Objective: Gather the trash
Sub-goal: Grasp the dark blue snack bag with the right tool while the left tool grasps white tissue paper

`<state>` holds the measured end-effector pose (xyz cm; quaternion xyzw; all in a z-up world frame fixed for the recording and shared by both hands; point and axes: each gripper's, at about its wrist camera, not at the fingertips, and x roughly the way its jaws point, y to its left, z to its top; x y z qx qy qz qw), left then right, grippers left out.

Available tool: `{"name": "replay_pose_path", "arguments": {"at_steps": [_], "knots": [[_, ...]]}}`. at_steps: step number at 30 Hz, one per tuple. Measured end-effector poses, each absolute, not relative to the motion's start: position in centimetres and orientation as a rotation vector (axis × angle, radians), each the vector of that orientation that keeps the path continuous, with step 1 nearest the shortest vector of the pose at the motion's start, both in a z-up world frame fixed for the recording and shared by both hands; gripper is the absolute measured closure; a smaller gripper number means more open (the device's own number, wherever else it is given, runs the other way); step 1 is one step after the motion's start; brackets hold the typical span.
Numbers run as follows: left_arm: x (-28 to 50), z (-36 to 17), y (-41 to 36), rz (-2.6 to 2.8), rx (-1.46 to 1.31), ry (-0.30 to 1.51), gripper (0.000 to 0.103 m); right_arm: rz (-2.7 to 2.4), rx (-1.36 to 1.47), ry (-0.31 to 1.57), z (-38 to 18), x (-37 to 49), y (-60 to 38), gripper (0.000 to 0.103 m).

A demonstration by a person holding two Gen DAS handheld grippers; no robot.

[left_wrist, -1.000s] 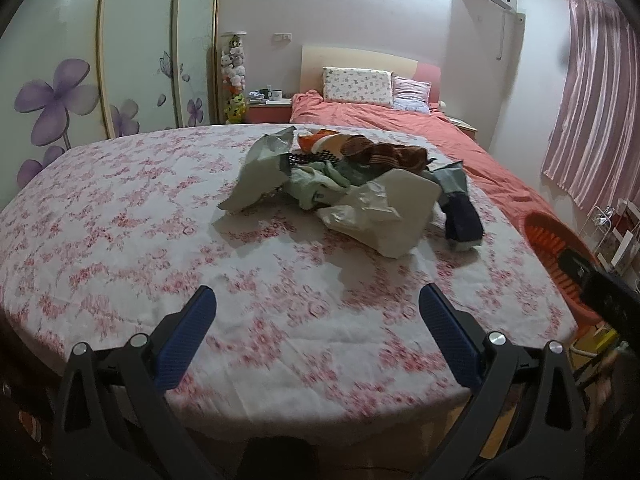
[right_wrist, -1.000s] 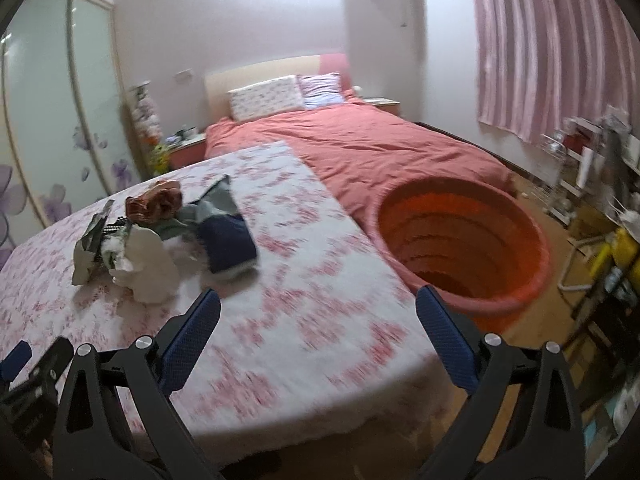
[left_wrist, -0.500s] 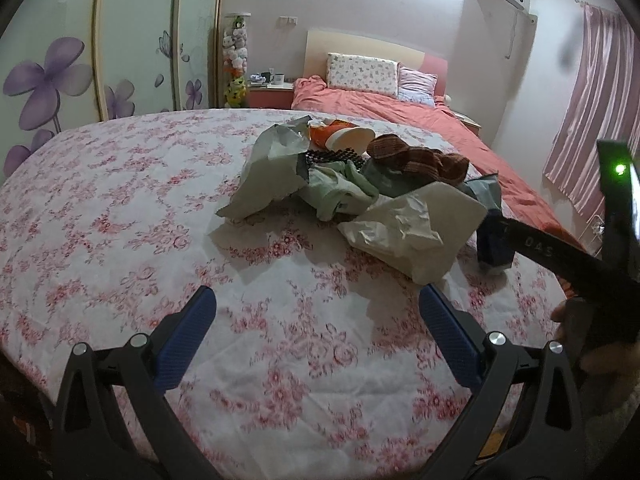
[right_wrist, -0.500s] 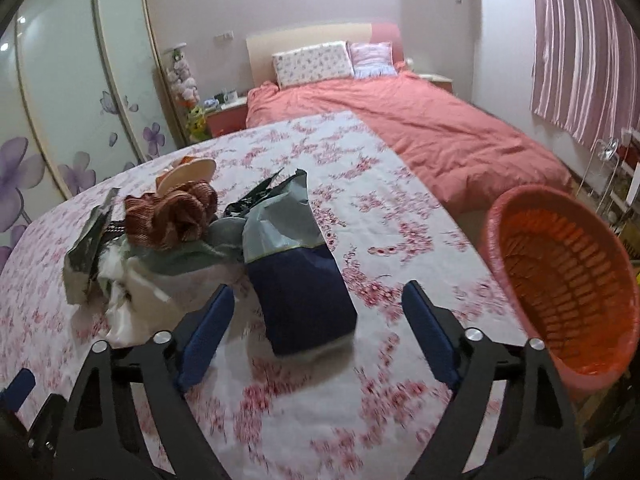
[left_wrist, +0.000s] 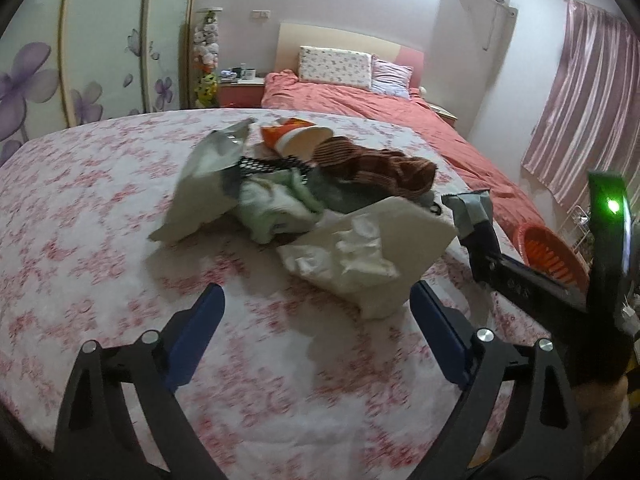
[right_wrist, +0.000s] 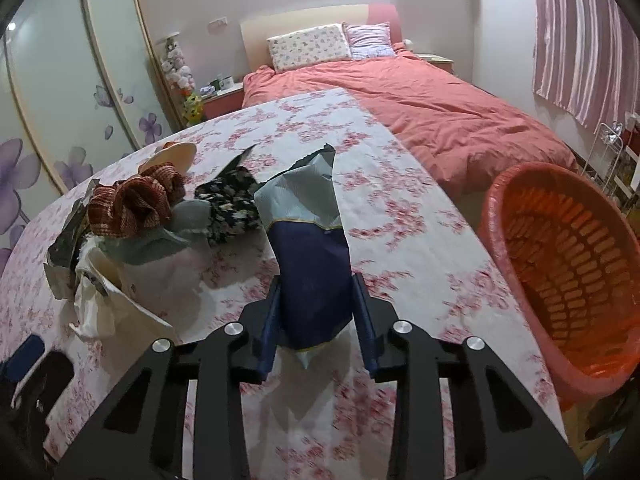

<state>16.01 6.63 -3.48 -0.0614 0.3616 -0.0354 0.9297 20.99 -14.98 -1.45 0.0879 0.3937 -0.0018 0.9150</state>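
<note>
Now closed in from wide apart, right gripper (right_wrist: 316, 316) clamped on the navy wrapper (right_wrist: 310, 276) near the floral bedspread's (right_wrist: 400, 232) right edge (orange basket (right_wrist: 560, 264) beside), left gripper (left_wrist: 316, 332) agape.

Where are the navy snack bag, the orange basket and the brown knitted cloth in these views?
navy snack bag (right_wrist: 310, 280), right wrist view, on its dark blue body between the pads.
orange basket (right_wrist: 516, 264), right wrist view, on its near rim.
brown knitted cloth (left_wrist: 384, 166), left wrist view, on its bunched middle.
</note>
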Motion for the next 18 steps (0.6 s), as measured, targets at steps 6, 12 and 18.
{"name": "replay_pose_path", "arguments": {"at_steps": [6, 12, 18], "knots": [[17.9, -4.0, 4.9, -0.067, -0.102, 0.757, 0.011, -0.026, 0.179, 0.793, -1.3, 19.6, -16.1, 0.071], [19.7, -4.9, 5.2, -0.032, -0.116, 0.800, 0.026, -0.030, 0.169, 0.777, -1.1, 19.1, -16.6, 0.070], [20.3, -5.9, 4.8, -0.053, -0.120, 0.824, 0.044, -0.033, 0.176, 0.771, -1.1, 18.5, -17.0, 0.070]]}}
